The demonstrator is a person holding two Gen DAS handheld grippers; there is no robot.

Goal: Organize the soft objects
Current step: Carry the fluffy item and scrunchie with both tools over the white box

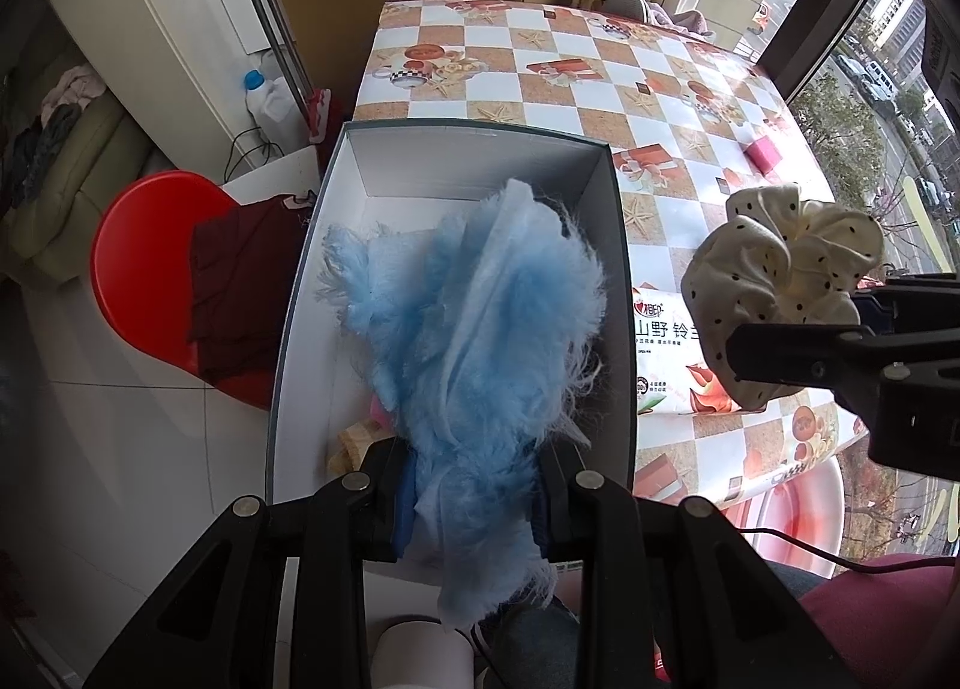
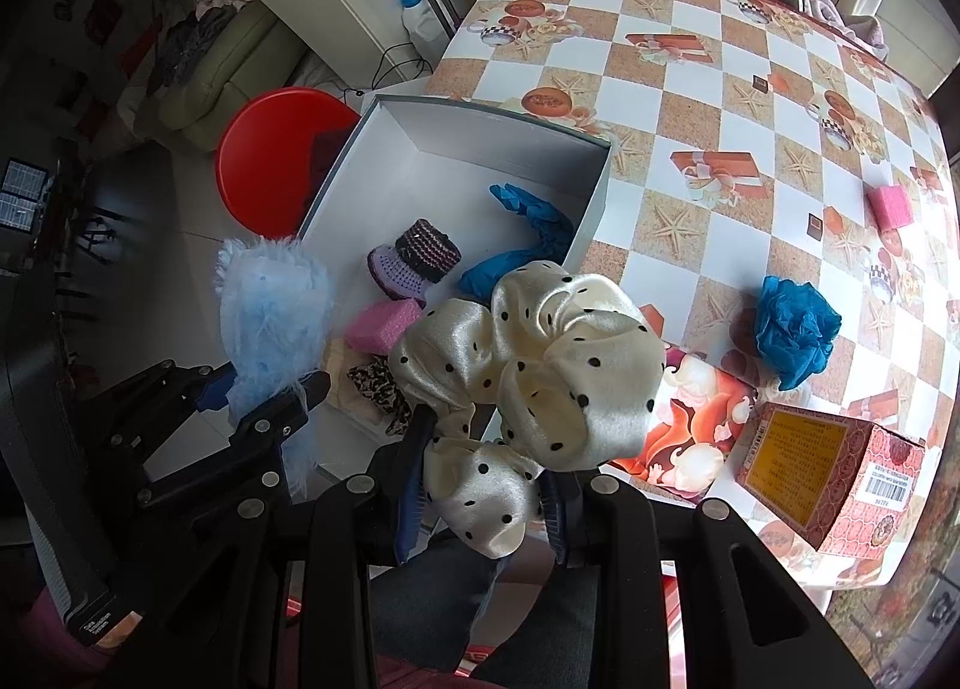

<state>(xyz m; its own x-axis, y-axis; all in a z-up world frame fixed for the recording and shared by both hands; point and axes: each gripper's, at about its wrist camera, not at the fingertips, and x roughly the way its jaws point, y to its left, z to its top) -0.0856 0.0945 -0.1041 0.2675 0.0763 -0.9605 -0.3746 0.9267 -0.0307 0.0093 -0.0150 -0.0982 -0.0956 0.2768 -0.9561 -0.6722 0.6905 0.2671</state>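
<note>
My left gripper (image 1: 474,503) is clamped on a fluffy blue cloth (image 1: 474,317), pads pressed into its lower end; the cloth stands up over the white box (image 1: 480,161) at the table's (image 1: 660,89) left edge. My right gripper (image 2: 486,503) is clamped on a cream dotted scrunchie (image 2: 528,365), held above the box's near right corner. Inside the box: a knitted bootie (image 2: 417,260), a blue glove (image 2: 528,233), a pink sponge (image 2: 384,326), a leopard-print piece (image 2: 381,389). On the table, well right of the box, a blue mesh puff (image 2: 795,332), another pink sponge (image 2: 891,209), a red carton (image 2: 840,485). A red stool (image 1: 150,269) stands left of the box.
</note>
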